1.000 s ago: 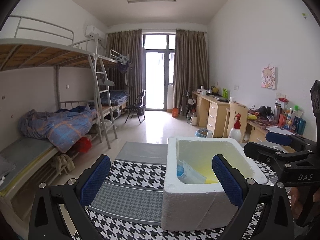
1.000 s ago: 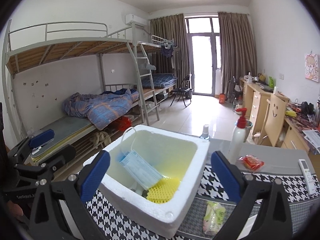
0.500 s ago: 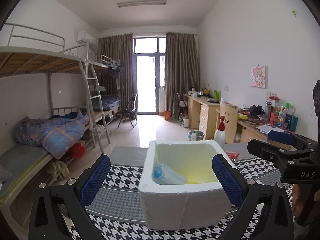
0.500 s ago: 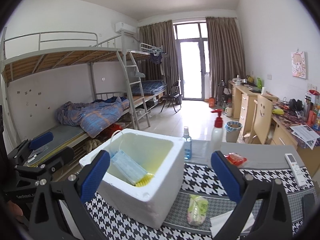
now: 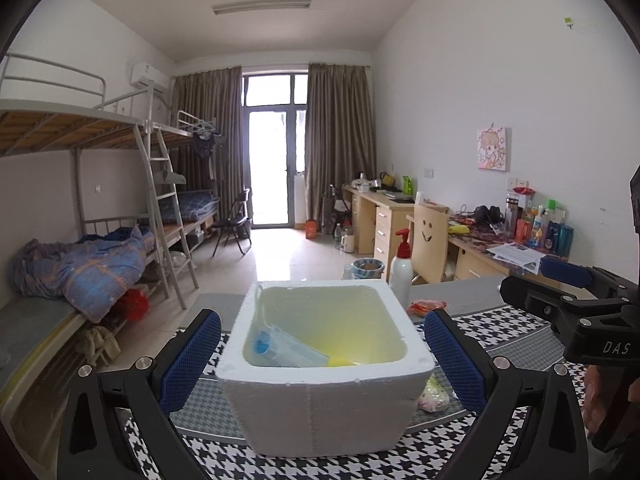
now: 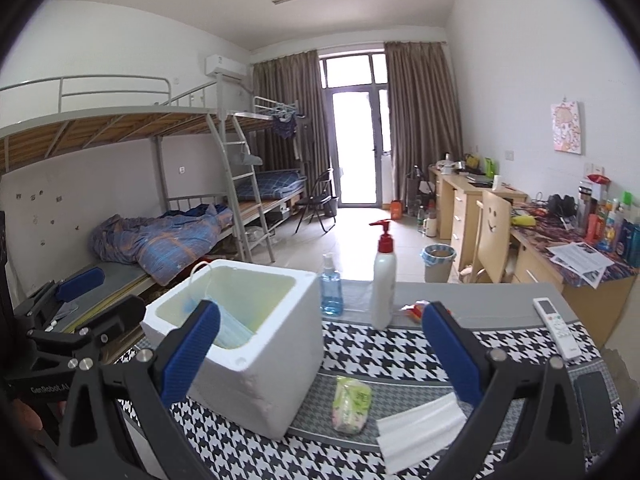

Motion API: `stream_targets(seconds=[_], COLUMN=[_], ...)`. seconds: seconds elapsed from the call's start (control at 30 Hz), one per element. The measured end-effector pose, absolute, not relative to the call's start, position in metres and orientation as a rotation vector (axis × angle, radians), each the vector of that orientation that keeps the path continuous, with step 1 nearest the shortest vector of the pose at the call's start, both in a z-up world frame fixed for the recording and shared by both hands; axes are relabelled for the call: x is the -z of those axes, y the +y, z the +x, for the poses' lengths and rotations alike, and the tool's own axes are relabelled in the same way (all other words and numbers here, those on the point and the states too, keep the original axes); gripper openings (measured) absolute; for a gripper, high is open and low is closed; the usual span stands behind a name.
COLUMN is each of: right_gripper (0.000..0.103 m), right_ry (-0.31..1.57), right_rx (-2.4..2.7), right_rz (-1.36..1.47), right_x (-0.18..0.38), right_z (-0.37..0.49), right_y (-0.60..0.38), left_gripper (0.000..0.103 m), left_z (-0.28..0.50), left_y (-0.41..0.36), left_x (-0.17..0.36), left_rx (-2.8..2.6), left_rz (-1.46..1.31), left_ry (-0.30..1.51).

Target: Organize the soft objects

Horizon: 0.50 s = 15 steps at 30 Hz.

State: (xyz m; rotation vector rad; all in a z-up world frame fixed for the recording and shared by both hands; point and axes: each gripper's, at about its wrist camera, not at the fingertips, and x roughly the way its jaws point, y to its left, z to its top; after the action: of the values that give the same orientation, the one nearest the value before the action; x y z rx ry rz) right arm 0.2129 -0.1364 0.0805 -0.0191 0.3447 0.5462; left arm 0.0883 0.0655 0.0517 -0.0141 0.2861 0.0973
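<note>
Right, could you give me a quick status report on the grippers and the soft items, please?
Left gripper open, empty; right gripper open, empty. Face mask in foam box. Tissue pack and white mask on table beside it. Nothing blocking.

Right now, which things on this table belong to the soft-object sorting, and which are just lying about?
Job:
white foam box
blue face masks in the box
yellow item in the box
green tissue pack
white mask on the cloth
left gripper and right gripper, both open

Lying about:
lotion pump bottle
blue spray bottle
remote control
red snack packet
</note>
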Motion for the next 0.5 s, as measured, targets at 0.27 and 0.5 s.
stream_targets(seconds=[0.27,0.5], right_gripper=[0.102,0.102], right_ry=[0.333,0.326], right_rx=[-0.490,-0.434], right_rz=[-0.010,-0.008], right_x=[-0.083,-0.084], right_z=[0.209,0.206], right_y=[-0.159,-0.175], left_gripper=[0.102,0.102], left_z=[0.087,0.091], left_y=[0.047,0.032], left_x=[-0.055,-0.056], left_rx=[-0.048,0.003], left_rz=[0.008,0.017], left_ry=[0.275,0.269])
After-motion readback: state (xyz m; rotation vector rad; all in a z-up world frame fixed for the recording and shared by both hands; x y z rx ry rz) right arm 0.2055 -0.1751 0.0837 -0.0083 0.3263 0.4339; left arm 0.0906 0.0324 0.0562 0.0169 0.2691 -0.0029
